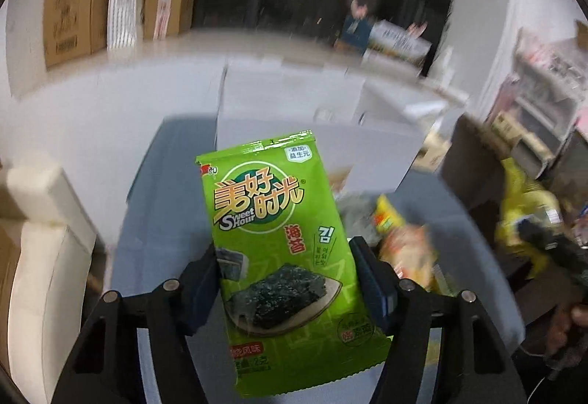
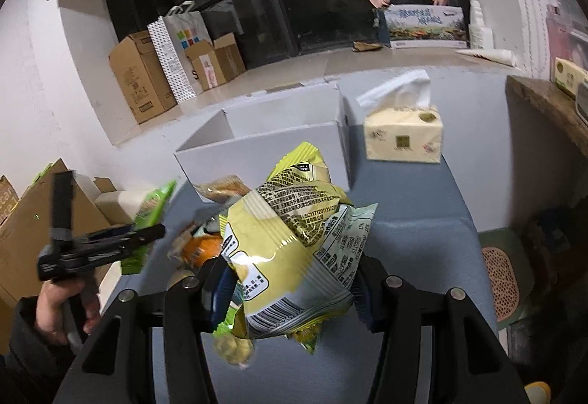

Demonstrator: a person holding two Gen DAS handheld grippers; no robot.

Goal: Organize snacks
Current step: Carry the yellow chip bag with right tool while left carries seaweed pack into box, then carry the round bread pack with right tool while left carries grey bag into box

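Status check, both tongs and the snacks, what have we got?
Left tongs shut on green seaweed packet. Right tongs shut on yellow snack bag. White box ahead, open, nothing blocking.

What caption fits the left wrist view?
Left gripper holds a green seaweed packet above the blue table, facing a white box.

The white box (image 2: pixel 264 147) at centre frame stands open on top. A tissue pack (image 2: pixel 403 134) stands just right of it. Loose snack packets (image 2: pixel 217 189) crowd the blue table (image 2: pixel 422 220) at the box's lower-left front.

White walls (image 2: pixel 33 80), dark window (image 2: pixel 323 3), cardboard boxes (image 2: pixel 141 77) along the floor
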